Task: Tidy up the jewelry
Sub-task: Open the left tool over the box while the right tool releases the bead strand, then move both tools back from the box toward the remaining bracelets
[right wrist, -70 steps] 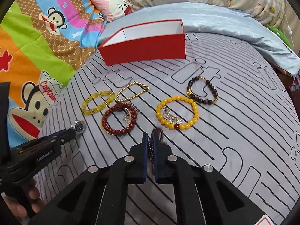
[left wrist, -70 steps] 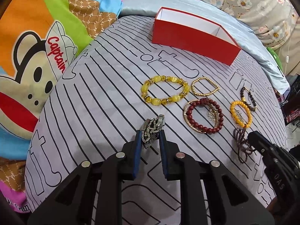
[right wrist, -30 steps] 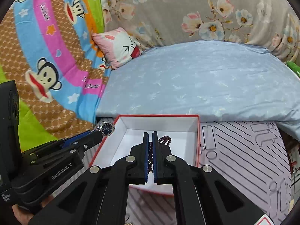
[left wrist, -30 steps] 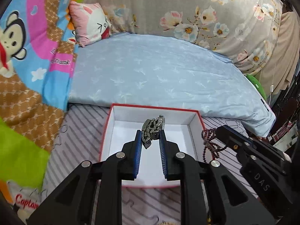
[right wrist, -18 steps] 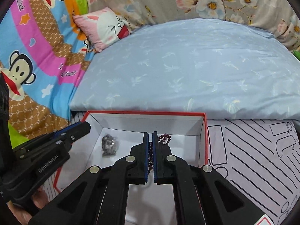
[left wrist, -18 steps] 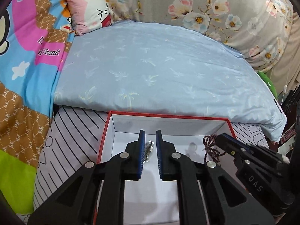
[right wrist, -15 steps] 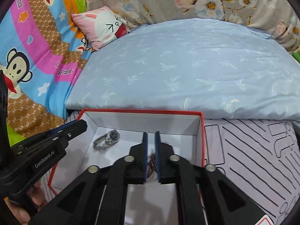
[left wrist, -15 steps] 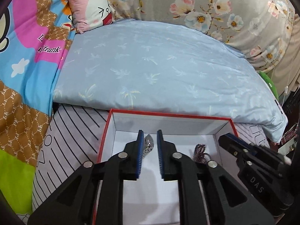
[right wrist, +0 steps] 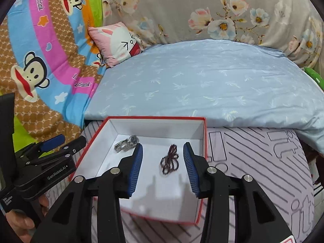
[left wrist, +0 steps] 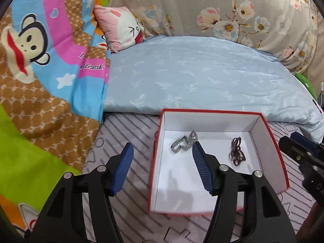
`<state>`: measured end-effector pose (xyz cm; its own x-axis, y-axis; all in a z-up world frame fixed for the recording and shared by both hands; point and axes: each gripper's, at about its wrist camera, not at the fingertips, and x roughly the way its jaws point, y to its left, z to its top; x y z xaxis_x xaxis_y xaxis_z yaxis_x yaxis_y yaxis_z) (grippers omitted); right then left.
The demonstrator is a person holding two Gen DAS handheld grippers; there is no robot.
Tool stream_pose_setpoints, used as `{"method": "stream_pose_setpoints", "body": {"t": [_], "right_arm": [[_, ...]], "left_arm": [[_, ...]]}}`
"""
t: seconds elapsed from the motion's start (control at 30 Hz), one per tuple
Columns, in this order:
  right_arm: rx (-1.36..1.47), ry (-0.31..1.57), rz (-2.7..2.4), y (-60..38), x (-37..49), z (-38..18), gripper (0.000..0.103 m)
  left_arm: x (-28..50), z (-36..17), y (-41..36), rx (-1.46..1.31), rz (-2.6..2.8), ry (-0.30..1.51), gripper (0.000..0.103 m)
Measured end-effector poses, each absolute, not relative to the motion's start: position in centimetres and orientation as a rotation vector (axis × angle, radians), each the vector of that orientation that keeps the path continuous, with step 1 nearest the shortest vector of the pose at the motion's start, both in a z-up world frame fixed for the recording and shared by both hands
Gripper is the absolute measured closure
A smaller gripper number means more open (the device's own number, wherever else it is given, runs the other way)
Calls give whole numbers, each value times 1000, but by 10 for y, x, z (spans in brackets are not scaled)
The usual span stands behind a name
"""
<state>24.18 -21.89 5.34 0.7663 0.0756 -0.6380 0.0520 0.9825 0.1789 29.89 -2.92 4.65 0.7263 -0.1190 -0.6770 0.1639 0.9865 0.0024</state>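
Both pieces have dropped from my opening, empty left fingers [left wrist: 162, 166] and right fingers [right wrist: 163, 169]: watch [left wrist: 184, 141] and dark bead bracelet [right wrist: 169, 160] lie in the red box [left wrist: 280, 162].

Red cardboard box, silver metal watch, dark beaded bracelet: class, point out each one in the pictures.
Red cardboard box [right wrist: 205, 141]: right wrist view, right wall's rim.
Silver metal watch [right wrist: 127, 142]: right wrist view, its band.
Dark beaded bracelet [left wrist: 236, 151]: left wrist view, middle of the bead loops.
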Motion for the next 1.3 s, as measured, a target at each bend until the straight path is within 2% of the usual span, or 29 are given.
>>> {"method": "stream_pose_setpoints", "body": {"t": [0.37,0.7,1.3], "right_arm": [[192,688,-1,-206,138,55,60],[207,745,-40,-207,61,34,59],[221,859,-53,-204,-8,-15,59]], "left_arm": [[207,46,-13,31,-177,776,44],[137,19,-6,20,-173,850,44],[65,-26,8,-11,-177,957,44]]}}
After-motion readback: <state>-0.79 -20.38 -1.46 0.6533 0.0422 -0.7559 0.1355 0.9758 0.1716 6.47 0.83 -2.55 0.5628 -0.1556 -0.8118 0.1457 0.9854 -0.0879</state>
